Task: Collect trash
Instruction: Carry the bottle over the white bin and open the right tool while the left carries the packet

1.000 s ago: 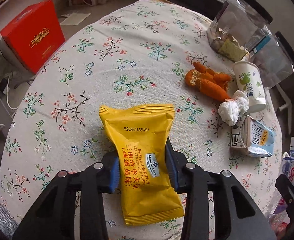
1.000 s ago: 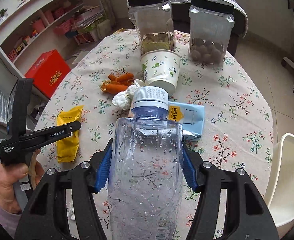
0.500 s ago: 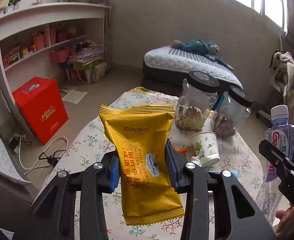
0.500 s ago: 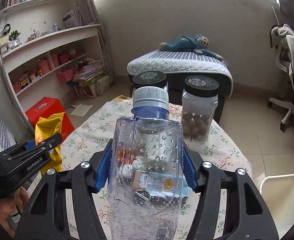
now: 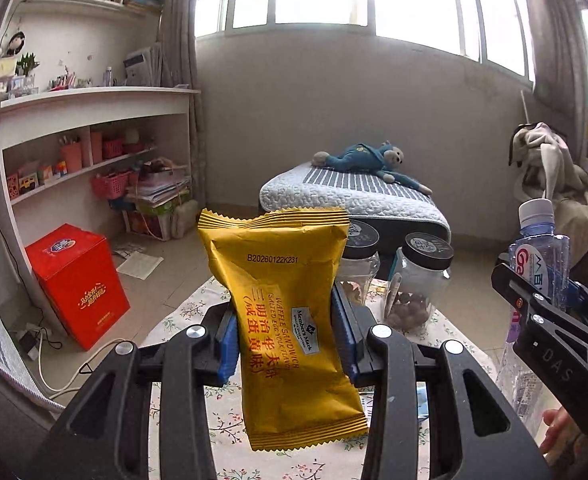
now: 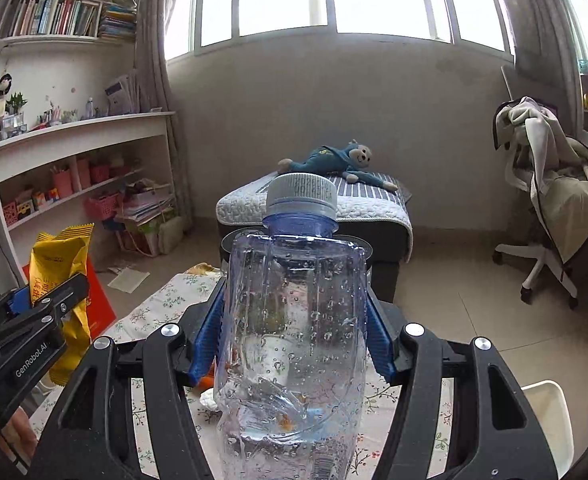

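Left gripper [image 5: 286, 344]: blue pads pinch a yellow snack wrapper [image 5: 290, 320] at its middle, wrapper upright in centre frame, crimped top edge up, bottom edge hanging below the pads. It is clear of the table [image 5: 182, 312], whose floral cloth shows behind and under the black fingers.

Right gripper [image 6: 294, 336]: blue pads clamp both sides of a clear plastic bottle [image 6: 294, 320], upright, grey cap on, droplets inside the wall, lower body crumpled. It fills the centre of the right wrist view.

In the left wrist view the bottle and right gripper sit at the right edge; in the right wrist view the wrapper and left gripper sit at lower left.

On the table behind the wrapper: two clear jars [image 5: 421, 280] with black lids. Red box [image 5: 78, 284] on the floor at left. Bed with a blue plush monkey [image 5: 369, 160] beyond the table.
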Motion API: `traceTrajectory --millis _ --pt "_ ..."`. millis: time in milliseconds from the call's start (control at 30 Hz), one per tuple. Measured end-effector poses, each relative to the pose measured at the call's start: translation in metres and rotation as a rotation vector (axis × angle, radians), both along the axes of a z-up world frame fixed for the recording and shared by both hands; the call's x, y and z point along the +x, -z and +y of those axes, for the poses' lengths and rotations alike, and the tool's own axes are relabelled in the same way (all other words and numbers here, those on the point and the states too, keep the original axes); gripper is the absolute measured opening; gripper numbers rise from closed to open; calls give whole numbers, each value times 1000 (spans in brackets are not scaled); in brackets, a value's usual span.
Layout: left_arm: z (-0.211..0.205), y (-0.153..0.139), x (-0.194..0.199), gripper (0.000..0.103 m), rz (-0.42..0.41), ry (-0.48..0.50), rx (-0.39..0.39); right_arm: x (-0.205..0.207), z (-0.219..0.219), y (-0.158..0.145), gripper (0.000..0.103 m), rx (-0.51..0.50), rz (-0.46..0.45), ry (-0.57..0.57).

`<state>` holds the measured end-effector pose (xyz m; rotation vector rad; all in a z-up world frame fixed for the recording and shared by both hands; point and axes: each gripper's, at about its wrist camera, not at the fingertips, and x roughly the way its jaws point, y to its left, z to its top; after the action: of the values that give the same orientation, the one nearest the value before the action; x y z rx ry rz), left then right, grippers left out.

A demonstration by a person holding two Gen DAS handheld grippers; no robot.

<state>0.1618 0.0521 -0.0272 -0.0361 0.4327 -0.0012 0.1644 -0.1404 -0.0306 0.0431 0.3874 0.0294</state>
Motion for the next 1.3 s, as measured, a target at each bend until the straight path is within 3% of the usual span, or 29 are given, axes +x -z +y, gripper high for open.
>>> traceTrajectory --millis 733,1300 --pt "-78 -16 -23 40 -45 154 -17 -33 -57 -17 58 -17 -48 150" --pt "-169 -13 -34 40 -19 310 -24 -66 -163 -11 58 -8 3 363"
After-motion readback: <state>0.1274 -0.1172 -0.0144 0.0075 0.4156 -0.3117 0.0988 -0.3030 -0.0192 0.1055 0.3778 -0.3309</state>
